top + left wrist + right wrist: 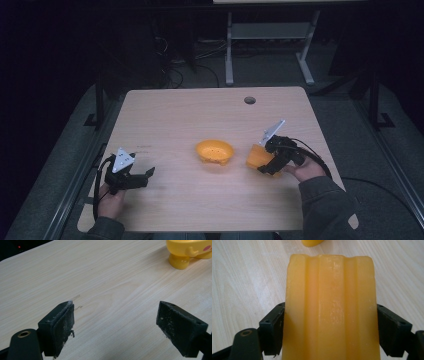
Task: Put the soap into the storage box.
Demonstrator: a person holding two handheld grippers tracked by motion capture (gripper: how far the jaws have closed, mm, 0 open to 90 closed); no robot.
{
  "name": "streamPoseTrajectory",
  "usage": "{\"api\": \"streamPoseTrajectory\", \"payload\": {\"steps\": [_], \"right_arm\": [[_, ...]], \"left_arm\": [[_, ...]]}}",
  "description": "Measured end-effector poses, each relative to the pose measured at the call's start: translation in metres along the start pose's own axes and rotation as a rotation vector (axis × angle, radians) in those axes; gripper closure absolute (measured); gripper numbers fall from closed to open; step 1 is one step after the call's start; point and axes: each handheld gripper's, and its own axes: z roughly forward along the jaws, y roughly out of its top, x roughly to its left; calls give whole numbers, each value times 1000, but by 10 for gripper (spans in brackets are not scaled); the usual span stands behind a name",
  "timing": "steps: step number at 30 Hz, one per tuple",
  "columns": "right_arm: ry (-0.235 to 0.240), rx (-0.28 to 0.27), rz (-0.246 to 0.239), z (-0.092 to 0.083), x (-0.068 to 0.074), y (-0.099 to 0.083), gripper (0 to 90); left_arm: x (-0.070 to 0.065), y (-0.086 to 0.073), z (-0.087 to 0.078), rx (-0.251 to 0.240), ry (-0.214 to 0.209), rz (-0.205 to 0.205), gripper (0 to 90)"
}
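High view, lower left of frame: left gripper [146,173] rests on the pale wood table [175,115], held by the person's left hand [111,199]; grey three-cornered plate on top, cable looping at its left side. In the left gripper view the jaws stand wide apart, bare table between them, nothing held

Centre of frame: orange bowl [214,151] sits on the table on short feet, small holes visible in its bottom; well apart from the left gripper. Its yellow foot and underside show at the upper right of the left gripper view [190,252]

Right of centre: orange ridged block [258,156] just beside the bowl, apart from it. Right gripper [263,167] has its jaws closed on the block's two sides; the right gripper view shows the block [329,310] between them, lengthwise ridges on its face. Right hand [306,170] and a grey sleeve [327,205] at lower right

Upper centre of frame: a round hole [249,100] near the table's far edge
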Motion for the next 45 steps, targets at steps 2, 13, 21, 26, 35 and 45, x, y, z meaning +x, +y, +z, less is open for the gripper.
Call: {"api": "streamPoseTrajectory", "payload": {"steps": [2,13,21,26,35,45], "right_arm": [[2,2,-2,0,0,2,203],[2,1,-49,-1,1,23,203],[4,-6,-75,-3,1,36,203],[10,-11,-88,-3,2,46,203],[13,-15,-122,-3,3,62,203],[20,-16,-150,-2,5,78,204]], "left_arm": [[0,0,0,-3,0,-2,141],[0,0,-1,1,1,-2,141],[1,0,-1,-1,2,-1,141],[1,0,-1,-5,3,-3,141],[1,0,-1,-8,4,-6,141],[1,0,-1,-10,2,-9,141]]}}
